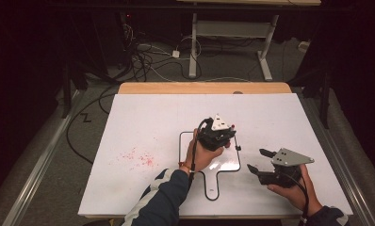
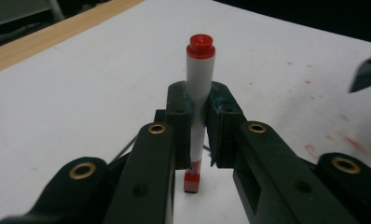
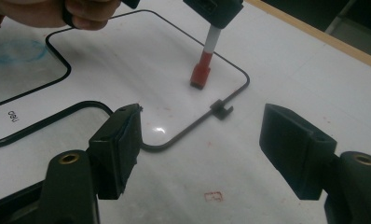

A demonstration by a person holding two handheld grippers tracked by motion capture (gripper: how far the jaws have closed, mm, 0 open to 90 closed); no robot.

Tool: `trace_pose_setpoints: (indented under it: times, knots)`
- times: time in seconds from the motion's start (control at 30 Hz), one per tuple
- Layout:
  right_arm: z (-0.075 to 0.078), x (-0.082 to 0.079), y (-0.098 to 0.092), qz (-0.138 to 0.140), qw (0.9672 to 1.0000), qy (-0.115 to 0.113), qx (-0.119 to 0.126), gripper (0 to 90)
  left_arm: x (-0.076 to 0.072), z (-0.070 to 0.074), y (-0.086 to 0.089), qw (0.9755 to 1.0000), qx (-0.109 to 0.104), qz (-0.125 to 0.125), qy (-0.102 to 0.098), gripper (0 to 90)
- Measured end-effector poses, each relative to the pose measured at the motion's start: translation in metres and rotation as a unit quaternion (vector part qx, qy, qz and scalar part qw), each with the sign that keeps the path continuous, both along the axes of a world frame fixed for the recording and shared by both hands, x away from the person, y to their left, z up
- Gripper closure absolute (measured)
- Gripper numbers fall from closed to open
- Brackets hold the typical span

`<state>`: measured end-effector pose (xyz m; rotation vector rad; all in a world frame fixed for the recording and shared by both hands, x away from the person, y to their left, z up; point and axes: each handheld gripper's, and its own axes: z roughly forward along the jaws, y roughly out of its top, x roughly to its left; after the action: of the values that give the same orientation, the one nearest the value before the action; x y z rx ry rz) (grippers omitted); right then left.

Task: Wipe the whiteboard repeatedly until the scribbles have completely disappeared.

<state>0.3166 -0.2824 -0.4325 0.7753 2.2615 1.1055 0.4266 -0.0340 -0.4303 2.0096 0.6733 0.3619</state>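
Left tool [image 2: 200, 121] clamped on upright red-capped stamp pen [image 2: 199, 74]; its red foot meets the small whiteboard [image 3: 127, 56]. Right tool [image 3: 211, 149] alongside, jaws apart, holding nothing.

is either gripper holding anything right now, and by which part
The left gripper is shut on a red-capped stamp marker, clamped around the middle of its white barrel. The right gripper is open and holds nothing.

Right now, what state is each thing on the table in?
Left tool: shut on the stamp marker, held upright.
Stamp marker: gripped mid-body, red cap end up, red square end down over the small board.
Right tool: open, holding nothing, apart from the marker.
Small board: lying flat, faint blue scribble on it.
Table sheet: flat, speckled with red marks.
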Motion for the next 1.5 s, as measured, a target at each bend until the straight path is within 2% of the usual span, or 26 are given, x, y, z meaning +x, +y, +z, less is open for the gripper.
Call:
trace_pose_setpoints:
  times: [0.03,0.1,0.23,0.37,0.43,0.5,0.6,0.7,0.8,0.83,1.0,1.07,1.13,1.2,1.3,1.4,1.5]
  knots:
    - [0.0,0.0,-0.001,0.0,1.0,-0.001,0.0,30.4,0.004,0.0,0.005,1.0,-0.006,0.005,0.006,79.0]
    - [0.0,0.0,-0.002,-0.002,1.0,-0.002,0.001,30.4,0.012,-0.001,0.014,0.9996,-0.005,0.028,0.002,79.0]
    - [0.001,0.0,-0.002,-0.002,1.0,-0.002,0.003,30.5,0.023,-0.002,0.027,0.9986,-0.015,0.051,0.011,79.0]
    - [0.0,0.0,0.0,0.0,1.0,0.0,0.001,30.5,0.02,-0.003,0.024,0.9986,-0.03,0.04,0.02,79.0]
    - [-0.001,0.001,0.0,0.001,1.0,0.0,0.001,30.5,0.015,-0.003,0.015,0.9992,-0.024,0.029,0.015,79.0]
    - [0.0,0.001,0.0,0.001,1.0,0.001,0.002,30.5,0.011,-0.003,0.009,0.9994,-0.029,0.012,0.016,78.9]
    - [-0.001,0.001,0.001,0.003,1.0,0.001,0.001,30.6,0.007,-0.002,0.006,0.9998,-0.016,0.011,0.01,79.0]
    - [-0.001,0.001,0.001,0.002,1.0,0.002,0.0,30.6,0.007,-0.001,0.018,0.9996,-0.006,0.024,0.009,78.9]
    - [-0.001,0.001,0.001,0.002,1.0,0.001,0.0,30.6,0.01,0.001,0.036,0.9981,0.004,0.06,0.012,79.0]
    - [-0.001,0.001,0.001,0.001,1.0,0.003,0.0,30.6,0.011,0.001,0.043,0.9978,0.003,0.064,0.015,79.0]
    - [0.0,0.001,0.002,0.001,1.0,0.0,-0.001,30.6,0.004,0.002,0.072,0.9971,0.006,0.072,0.023,78.9]
    - [-0.001,0.002,0.002,-0.001,1.0,0.003,0.0,30.6,0.001,0.002,0.08,0.9971,0.011,0.072,0.023,79.0]
    - [-0.002,0.002,0.002,-0.001,1.0,0.003,-0.003,30.6,0.0,0.002,0.085,0.9972,0.005,0.07,0.028,79.0]
    - [-0.002,0.002,0.003,0.0,1.0,0.004,-0.003,30.7,-0.001,0.002,0.084,0.9973,0.002,0.067,0.029,78.9]
    - [-0.002,0.002,0.005,0.001,1.0,0.003,-0.002,30.8,-0.002,-0.001,0.07,0.9983,-0.013,0.048,0.03,79.0]
    - [-0.002,0.003,0.006,0.004,1.0,0.003,-0.005,30.8,-0.007,0.0,0.049,0.9993,-0.007,0.031,0.021,78.9]
    - [-0.003,0.003,0.005,0.004,1.0,0.004,-0.005,30.8,-0.009,0.001,0.038,0.9994,0.011,0.034,0.008,79.0]
